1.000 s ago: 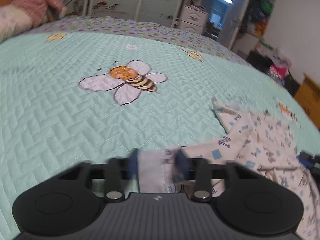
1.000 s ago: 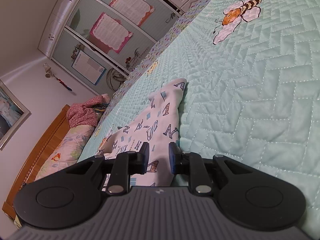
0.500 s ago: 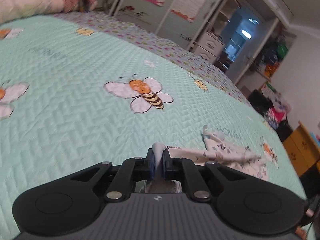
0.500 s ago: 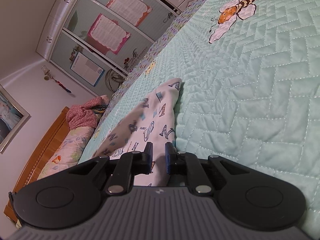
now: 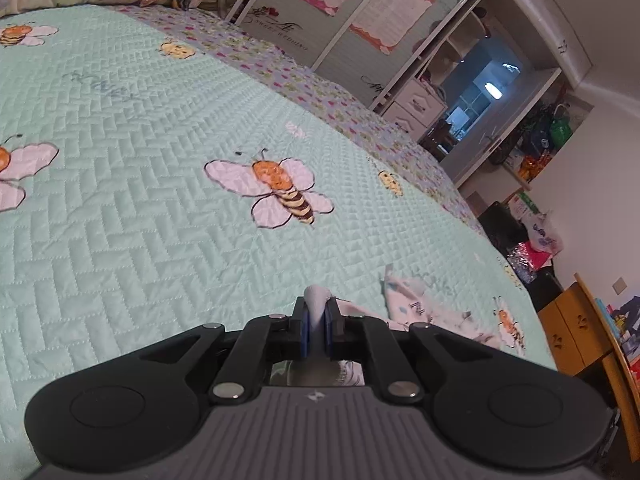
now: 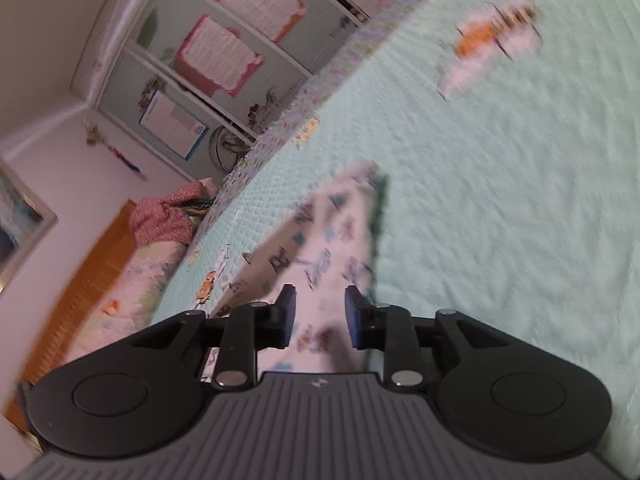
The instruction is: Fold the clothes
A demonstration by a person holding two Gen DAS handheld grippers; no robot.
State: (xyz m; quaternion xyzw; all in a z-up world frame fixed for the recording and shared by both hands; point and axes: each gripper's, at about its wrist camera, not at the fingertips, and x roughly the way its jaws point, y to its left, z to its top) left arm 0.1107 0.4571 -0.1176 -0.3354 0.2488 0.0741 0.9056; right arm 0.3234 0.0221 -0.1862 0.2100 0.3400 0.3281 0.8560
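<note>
A white garment printed with blue and grey letters (image 5: 416, 308) lies on the mint quilted bed (image 5: 160, 220). My left gripper (image 5: 316, 312) is shut on a pinched fold of the garment's pale edge, which sticks up between the blue pads. The rest of the cloth trails off to the right behind the gripper body. The right wrist view is blurred by motion. There the garment (image 6: 320, 232) stretches away as a long strip, and my right gripper (image 6: 320, 304) hovers over its near end with its jaws open, the cloth showing in the gap.
An embroidered bee (image 5: 276, 188) sits mid-quilt. Pillows and a pink garment (image 6: 164, 220) lie by the wooden headboard (image 6: 80, 280). A wooden cabinet (image 5: 580, 332) and bags stand off the bed's right side. Wardrobe doors line the far wall.
The left gripper closed on the garment's edge and lifted it. The right gripper, shut on the cloth half a second ago, has opened and is moving fast.
</note>
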